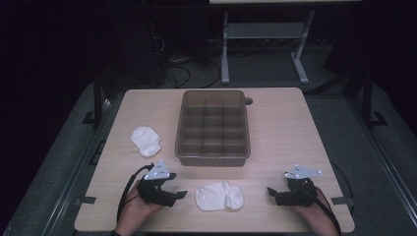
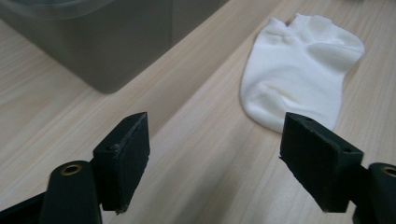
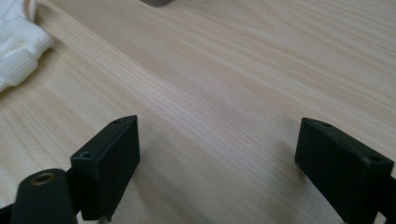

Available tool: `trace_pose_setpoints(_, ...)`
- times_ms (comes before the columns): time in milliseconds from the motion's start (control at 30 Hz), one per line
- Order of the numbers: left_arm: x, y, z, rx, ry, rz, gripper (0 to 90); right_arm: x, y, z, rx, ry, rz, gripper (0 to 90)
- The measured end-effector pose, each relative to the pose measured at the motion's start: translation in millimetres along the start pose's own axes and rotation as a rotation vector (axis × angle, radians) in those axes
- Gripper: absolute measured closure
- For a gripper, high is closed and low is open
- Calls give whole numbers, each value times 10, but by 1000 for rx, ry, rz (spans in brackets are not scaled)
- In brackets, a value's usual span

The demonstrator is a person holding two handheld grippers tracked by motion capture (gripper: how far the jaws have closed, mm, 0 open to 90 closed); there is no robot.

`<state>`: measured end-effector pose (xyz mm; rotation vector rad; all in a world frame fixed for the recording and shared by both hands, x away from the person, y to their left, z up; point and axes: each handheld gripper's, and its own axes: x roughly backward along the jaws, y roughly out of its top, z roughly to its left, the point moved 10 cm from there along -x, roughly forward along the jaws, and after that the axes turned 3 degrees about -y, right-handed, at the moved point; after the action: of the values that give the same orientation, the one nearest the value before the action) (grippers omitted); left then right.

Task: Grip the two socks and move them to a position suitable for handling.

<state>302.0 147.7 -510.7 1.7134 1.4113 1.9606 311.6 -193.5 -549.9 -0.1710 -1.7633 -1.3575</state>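
A white sock (image 1: pixel 220 196) lies flat near the front edge of the wooden table (image 1: pixel 285 128), between my two grippers. My left gripper (image 1: pixel 182 194) is just to its left, open with nothing between the jaws. In the left gripper view my left gripper (image 2: pixel 217 154) points at the sock (image 2: pixel 299 70) ahead and to the right. My right gripper (image 1: pixel 270 191) rests to the sock's right, open and empty. In the right gripper view, bare wood lies between the jaws of the right gripper (image 3: pixel 224 163) and the sock (image 3: pixel 16 42) shows at the upper left.
A grey tray (image 1: pixel 212 160) divided into several compartments stands in the middle of the table; its wall (image 2: pixel 107 42) fills the upper left of the left gripper view. A second white sock (image 1: pixel 146 140) lies bunched to the tray's left. Table legs and cables stand beyond the far edge.
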Motion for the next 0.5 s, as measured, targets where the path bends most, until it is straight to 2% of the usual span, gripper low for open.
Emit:
trace_pose_setpoints(167,70,-42,106,19,28,-7,203,-15,-7,-23,-12,2,-3,100)
trace_pose_setpoints(500,212,-82,334,49,86,-14,202,-15,-8,-26,-14,-1,-2,97)
